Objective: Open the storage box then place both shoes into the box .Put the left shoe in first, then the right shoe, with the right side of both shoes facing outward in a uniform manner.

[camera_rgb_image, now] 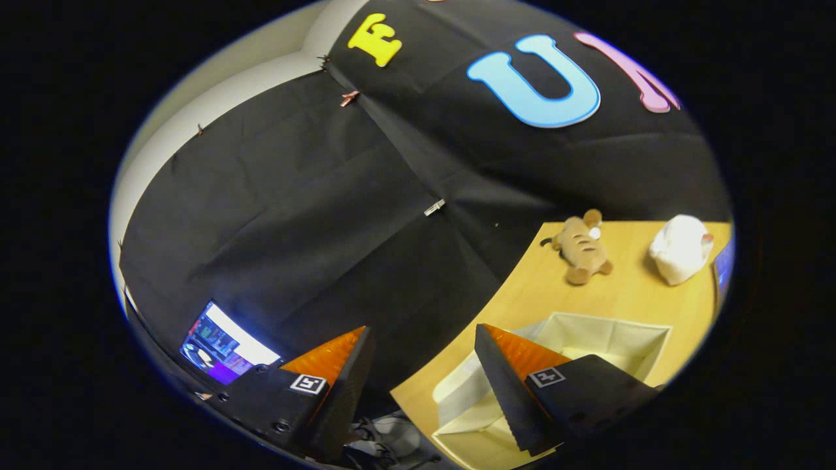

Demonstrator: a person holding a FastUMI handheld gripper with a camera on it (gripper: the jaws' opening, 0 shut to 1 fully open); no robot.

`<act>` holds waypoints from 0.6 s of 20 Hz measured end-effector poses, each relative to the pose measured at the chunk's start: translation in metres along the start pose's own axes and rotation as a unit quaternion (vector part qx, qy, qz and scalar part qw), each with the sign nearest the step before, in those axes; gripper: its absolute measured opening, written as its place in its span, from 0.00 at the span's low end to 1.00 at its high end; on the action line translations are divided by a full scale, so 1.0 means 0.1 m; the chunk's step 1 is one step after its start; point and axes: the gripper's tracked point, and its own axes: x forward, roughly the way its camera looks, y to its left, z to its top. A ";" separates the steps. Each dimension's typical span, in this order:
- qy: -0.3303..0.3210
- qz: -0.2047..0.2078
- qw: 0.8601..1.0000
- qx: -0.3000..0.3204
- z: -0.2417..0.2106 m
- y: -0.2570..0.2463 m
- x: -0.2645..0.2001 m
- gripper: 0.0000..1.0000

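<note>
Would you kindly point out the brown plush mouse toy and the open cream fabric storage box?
Brown plush mouse toy (581, 249), gripper view, on its belly.
Open cream fabric storage box (643, 344), gripper view, on its far inner wall.

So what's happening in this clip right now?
A handheld gripper hangs open off the table's edge, holding nothing. The storage box on the table is already open, partly behind one finger. Beyond it lie a plush mouse and a white plush toy.

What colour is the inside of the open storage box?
Cream-white, seen in the gripper view: the storage box sits on the wooden table, beyond the open gripper.
</note>
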 end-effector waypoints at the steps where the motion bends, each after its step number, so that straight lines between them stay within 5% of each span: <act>1: -0.012 -0.013 1.000 -0.015 0.05 -0.07 -0.16 0.96; 6: -0.060 -0.097 0.991 -0.075 0.13 -0.52 -1.04 0.96; 12: -0.056 -0.214 0.972 -0.073 -0.26 -1.35 -2.14 0.96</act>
